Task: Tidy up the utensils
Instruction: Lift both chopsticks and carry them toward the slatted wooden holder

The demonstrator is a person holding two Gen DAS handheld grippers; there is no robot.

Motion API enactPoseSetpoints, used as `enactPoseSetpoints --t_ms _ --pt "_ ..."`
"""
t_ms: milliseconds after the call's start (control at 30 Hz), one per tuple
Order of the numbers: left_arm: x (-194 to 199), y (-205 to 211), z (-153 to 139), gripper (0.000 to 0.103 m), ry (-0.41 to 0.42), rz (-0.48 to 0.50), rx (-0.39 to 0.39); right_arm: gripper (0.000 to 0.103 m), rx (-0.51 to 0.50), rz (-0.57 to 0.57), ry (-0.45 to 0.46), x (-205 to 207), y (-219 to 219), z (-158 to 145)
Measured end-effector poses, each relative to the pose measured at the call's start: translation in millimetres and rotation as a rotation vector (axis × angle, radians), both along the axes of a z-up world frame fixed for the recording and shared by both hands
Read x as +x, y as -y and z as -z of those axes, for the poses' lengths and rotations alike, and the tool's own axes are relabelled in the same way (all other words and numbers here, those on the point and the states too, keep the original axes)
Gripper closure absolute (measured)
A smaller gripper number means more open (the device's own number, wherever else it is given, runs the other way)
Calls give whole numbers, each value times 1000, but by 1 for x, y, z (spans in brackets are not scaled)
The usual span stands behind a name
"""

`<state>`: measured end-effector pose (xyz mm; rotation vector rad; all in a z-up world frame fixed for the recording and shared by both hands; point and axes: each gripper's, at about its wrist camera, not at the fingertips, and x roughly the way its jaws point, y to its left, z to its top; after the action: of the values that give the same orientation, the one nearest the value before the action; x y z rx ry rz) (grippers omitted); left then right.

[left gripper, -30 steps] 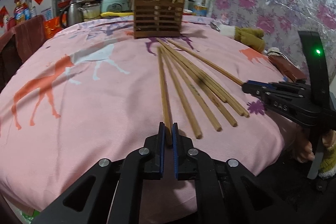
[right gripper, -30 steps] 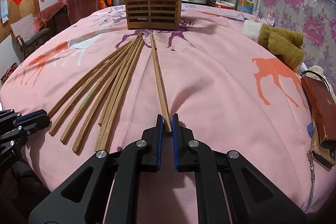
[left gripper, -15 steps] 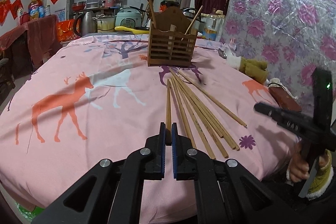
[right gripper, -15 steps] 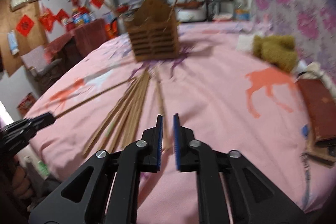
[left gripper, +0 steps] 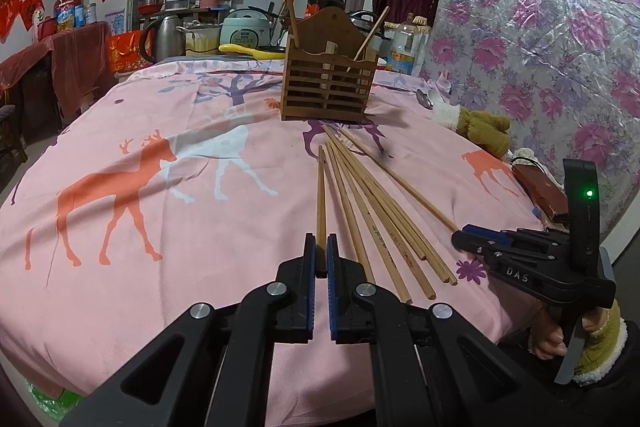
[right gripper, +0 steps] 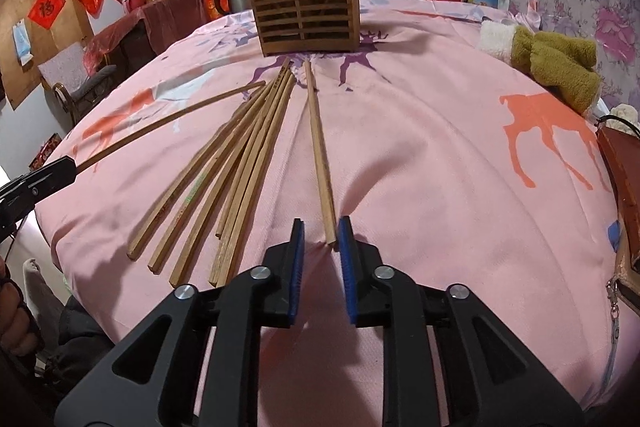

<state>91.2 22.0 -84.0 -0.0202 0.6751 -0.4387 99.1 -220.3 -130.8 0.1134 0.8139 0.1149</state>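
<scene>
My left gripper [left gripper: 320, 247] is shut on the near end of one wooden chopstick [left gripper: 321, 195], which it holds slanted above the pink cloth; from the right wrist view that gripper [right gripper: 60, 167] sits at the far left with the stick [right gripper: 168, 119] pointing toward the wooden slatted holder [right gripper: 308, 15]. My right gripper [right gripper: 321, 231] is opening, and the near end of a single chopstick [right gripper: 318, 147] lies on the cloth between its pads, which do not press it. Several more chopsticks [right gripper: 240, 155] fan out between the two. The holder [left gripper: 328, 83] stands at the back with sticks in it.
The pink deer-print tablecloth [left gripper: 160, 227] drops away at the near edge. An olive plush glove [right gripper: 556, 67] and a brown case [right gripper: 620, 179] lie at the right. Bottles, a kettle and cookers crowd the space behind the holder. A spoon [left gripper: 426, 99] rests near the glove.
The left gripper has lifted its chopstick off the cloth and away from the pile. The right gripper's jaws have spread apart around the end of the single chopstick.
</scene>
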Motion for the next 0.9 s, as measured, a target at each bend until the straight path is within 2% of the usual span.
enactPoseSetpoints --t_ms 100,167,233,400,567,633,700,767,900 --pt "0 2 2 97 -3 1 4 78 -52 4 21 -2 -7 0" --pt "0 1 3 97 -6 0 5 84 -60 3 27 -4 -8 0" --pt "0 0 3 97 -7 -4 1 95 -59 12 39 -7 -7 -3" --pt "0 -4 -9 97 15 -28 -9 96 -30 47 164 -23 -1 -35" --pt "6 -6 -33 97 52 -32 -25 96 -1 59 238 -25 9 -68" --pt "10 -3 -42 97 66 -29 -27 91 23 16 226 -23 11 -75" --pt "13 0 -50 97 83 -24 -29 88 20 -13 190 -20 9 -68" --pt "13 3 -56 97 97 -23 -31 82 -7 -15 151 -17 6 -53" --pt "13 6 -63 97 113 -17 -45 81 -20 -30 39 -6 1 -18"
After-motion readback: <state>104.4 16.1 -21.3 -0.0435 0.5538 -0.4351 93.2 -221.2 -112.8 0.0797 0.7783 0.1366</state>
